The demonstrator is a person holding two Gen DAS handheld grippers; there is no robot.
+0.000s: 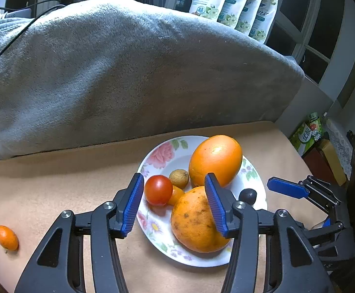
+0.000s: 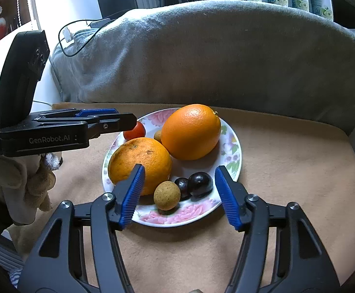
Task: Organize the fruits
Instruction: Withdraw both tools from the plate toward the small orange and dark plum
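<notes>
Far left on the tan surface (image 1: 55, 185), one small orange fruit, a kumquat (image 1: 6, 237) I'd say, lies alone, well apart from the flowered plate (image 1: 153, 229). Everything else is on that plate already, so I judge the gathering nearly done, with this stray the last piece.

My left gripper (image 1: 175, 204) hangs over the plate's near-left side, fingers open and gripping nothing; the tomato (image 1: 158, 190) and the speckled orange (image 1: 193, 222) sit in the gap, untouched. Behind them sits a brownish round fruit (image 1: 179, 178), with the smooth big orange (image 1: 215, 161) at the back.

Moving right, my right gripper (image 2: 179, 195) hovers at the plate's near rim, fingers parted and empty as well. Between them I see a tan longan-like fruit (image 2: 167, 195) and two dark round fruits (image 2: 200, 184), possibly plums or grapes; they're too dark and glossy to name.

Next move, as I read it: swing the left gripper off to the stray kumquat, straddle it, close gently since it's small and will roll, then carry it to a free spot on the plate.

Hard to make out: a small orange piece (image 1: 176, 195) is wedged behind the tomato, mostly hidden. The left gripper's body blocks the plate's far-left edge in the right wrist view, and the kumquat doesn't appear there at all.
</notes>
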